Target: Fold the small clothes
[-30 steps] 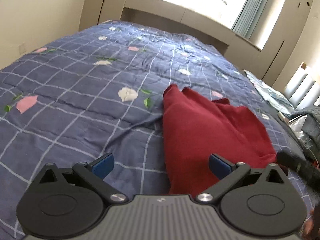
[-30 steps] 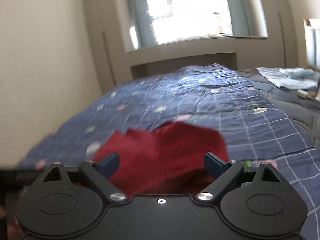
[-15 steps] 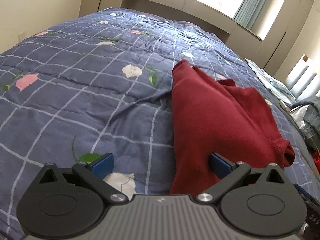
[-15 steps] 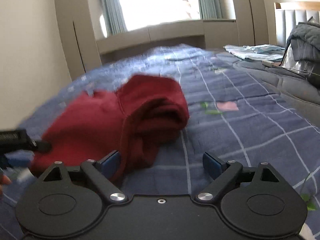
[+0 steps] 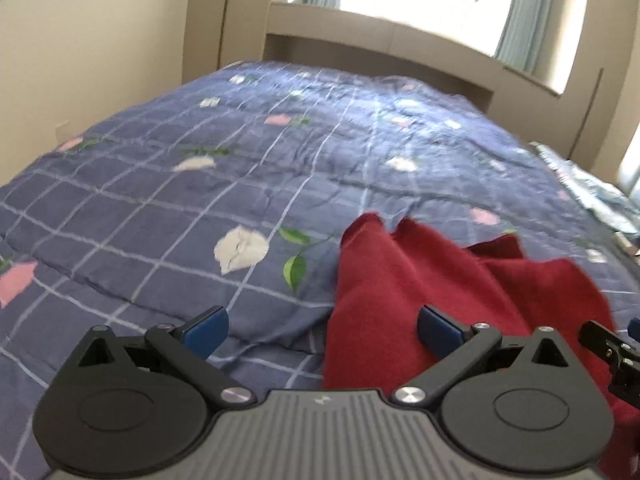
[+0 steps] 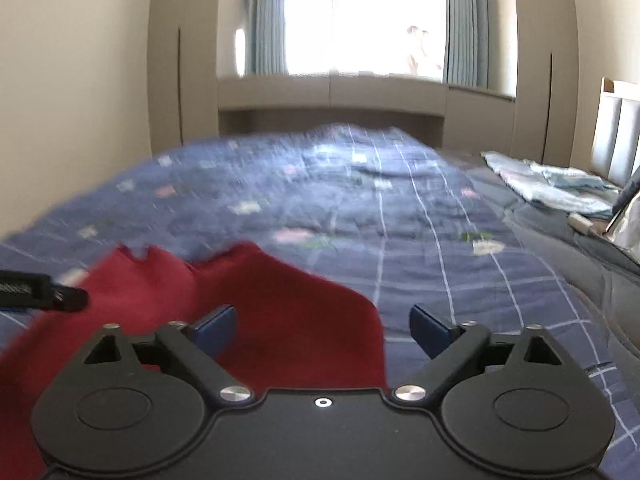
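A dark red garment [image 5: 432, 292] lies rumpled on the blue checked floral quilt [image 5: 240, 184]. My left gripper [image 5: 322, 330] is open and empty, hovering at the garment's left near edge, its right finger over the cloth. In the right wrist view the same garment [image 6: 288, 320] lies below my right gripper [image 6: 322, 326], which is open and empty, its left finger over the cloth. The right gripper's tip shows at the right edge of the left wrist view [image 5: 612, 344]; the left gripper's tip shows at the left edge of the right wrist view [image 6: 44, 292].
The quilt [image 6: 380, 216] covers a wide bed reaching to a wooden ledge [image 6: 332, 92] under the window. A pale blue folded cloth [image 6: 552, 188] lies at the bed's right side near a headboard [image 6: 616, 128]. A wall [image 5: 92, 60] runs along the left.
Both grippers have pulled back and tilted up, so more of the room shows. The garment's rolled-up right end from half a second ago now lies spread out flatter.
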### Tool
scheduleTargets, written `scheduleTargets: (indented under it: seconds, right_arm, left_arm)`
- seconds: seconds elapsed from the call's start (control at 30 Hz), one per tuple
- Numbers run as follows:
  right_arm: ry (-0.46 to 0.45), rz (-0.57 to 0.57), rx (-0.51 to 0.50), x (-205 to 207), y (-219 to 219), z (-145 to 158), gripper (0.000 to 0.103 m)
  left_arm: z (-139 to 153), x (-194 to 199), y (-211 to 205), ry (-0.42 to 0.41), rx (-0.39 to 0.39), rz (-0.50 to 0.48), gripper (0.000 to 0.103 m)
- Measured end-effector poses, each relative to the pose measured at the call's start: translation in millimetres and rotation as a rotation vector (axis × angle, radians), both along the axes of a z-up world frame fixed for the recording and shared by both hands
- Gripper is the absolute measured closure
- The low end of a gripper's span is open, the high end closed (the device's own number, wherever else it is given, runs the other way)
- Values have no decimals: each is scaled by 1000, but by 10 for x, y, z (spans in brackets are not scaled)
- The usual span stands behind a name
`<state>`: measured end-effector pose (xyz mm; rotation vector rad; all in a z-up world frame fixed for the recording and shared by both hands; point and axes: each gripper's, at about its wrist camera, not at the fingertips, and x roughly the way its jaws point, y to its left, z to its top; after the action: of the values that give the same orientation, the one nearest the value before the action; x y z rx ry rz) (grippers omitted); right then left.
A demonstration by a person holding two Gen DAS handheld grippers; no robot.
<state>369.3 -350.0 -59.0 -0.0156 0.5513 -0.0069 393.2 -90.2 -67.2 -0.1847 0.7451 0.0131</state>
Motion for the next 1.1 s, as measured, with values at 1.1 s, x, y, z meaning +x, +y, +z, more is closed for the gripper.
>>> scheduleTargets:
  seconds: [1.1]
  right_arm:
    - [49,-57,190,34,-307,-295,1]
  left_arm:
    - [-276,-61,37,-46,-24,33,0]
